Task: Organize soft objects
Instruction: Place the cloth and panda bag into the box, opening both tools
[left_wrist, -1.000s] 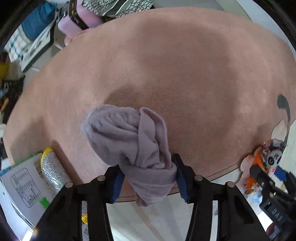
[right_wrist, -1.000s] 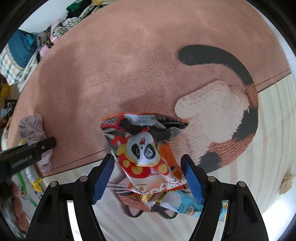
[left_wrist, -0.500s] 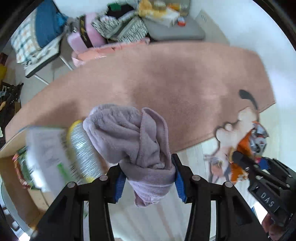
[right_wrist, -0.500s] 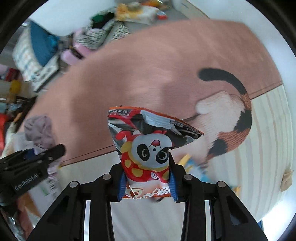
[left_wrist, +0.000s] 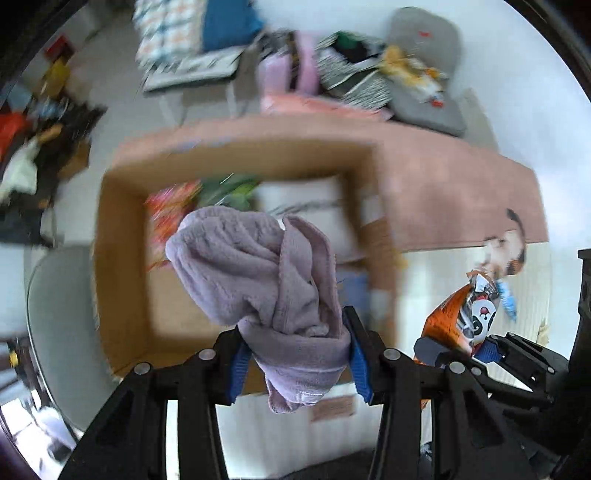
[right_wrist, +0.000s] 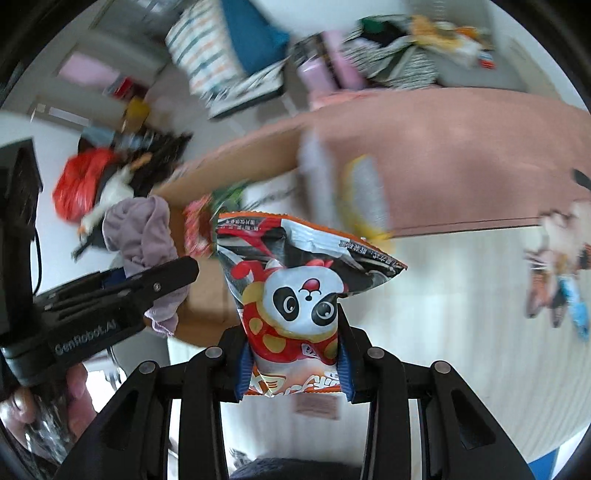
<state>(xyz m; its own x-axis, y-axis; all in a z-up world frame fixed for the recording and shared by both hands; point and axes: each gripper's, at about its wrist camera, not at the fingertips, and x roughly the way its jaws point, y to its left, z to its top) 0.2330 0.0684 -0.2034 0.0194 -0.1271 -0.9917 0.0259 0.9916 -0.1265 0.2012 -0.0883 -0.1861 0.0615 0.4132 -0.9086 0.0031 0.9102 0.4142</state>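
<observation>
My left gripper is shut on a bunched lilac towel, which hangs over an open cardboard box. The box holds a red snack bag, something green and a white item. My right gripper is shut on an orange panda snack bag, held in the air right of the box. In the right wrist view the left gripper with the towel is at the left. In the left wrist view the panda bag shows at the lower right.
A pink rug with a cat pattern lies behind the box on the pale wood floor. Loose snack packets lie at the rug's right edge. Bedding and clothes are piled at the back. A grey seat stands left of the box.
Both grippers rose and swung left from the rug to the cardboard box, carrying the towel and the panda bag. The right gripper went from open around the bag to shut on it.
</observation>
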